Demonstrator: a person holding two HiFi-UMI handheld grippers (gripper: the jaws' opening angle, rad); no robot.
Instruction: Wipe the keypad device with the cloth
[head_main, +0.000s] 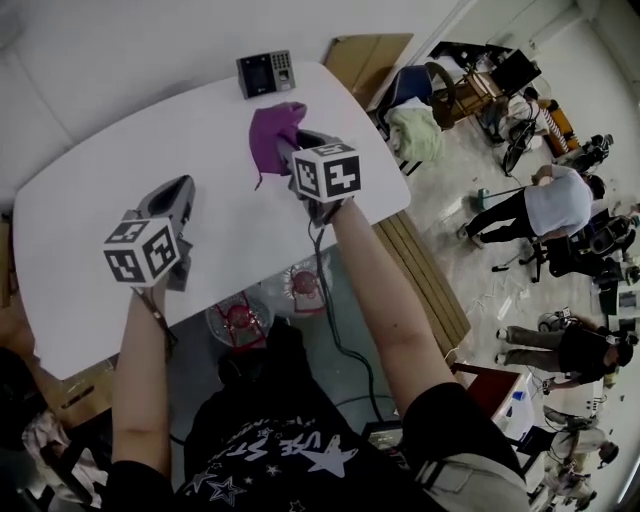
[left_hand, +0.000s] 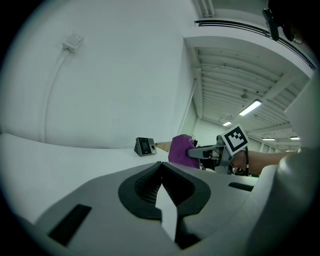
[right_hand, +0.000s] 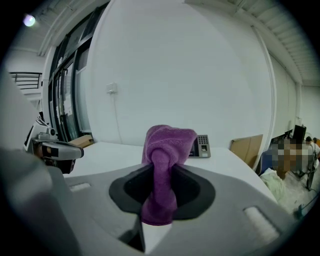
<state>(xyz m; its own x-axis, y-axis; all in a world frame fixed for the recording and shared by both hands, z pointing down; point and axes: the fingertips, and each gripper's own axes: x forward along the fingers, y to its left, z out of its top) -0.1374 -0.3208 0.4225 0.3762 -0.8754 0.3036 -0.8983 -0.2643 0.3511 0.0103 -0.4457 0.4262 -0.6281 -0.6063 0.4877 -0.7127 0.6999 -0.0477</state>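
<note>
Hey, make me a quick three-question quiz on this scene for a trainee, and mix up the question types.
1. True or false: the cloth is touching the keypad.
2. Which gripper holds the cloth? A. left gripper B. right gripper C. neither
3. Fill in: the left gripper's jaws are together with ____ between them.

Key: 1 false, the cloth is held short of the keypad; 2 B; 3 nothing.
</note>
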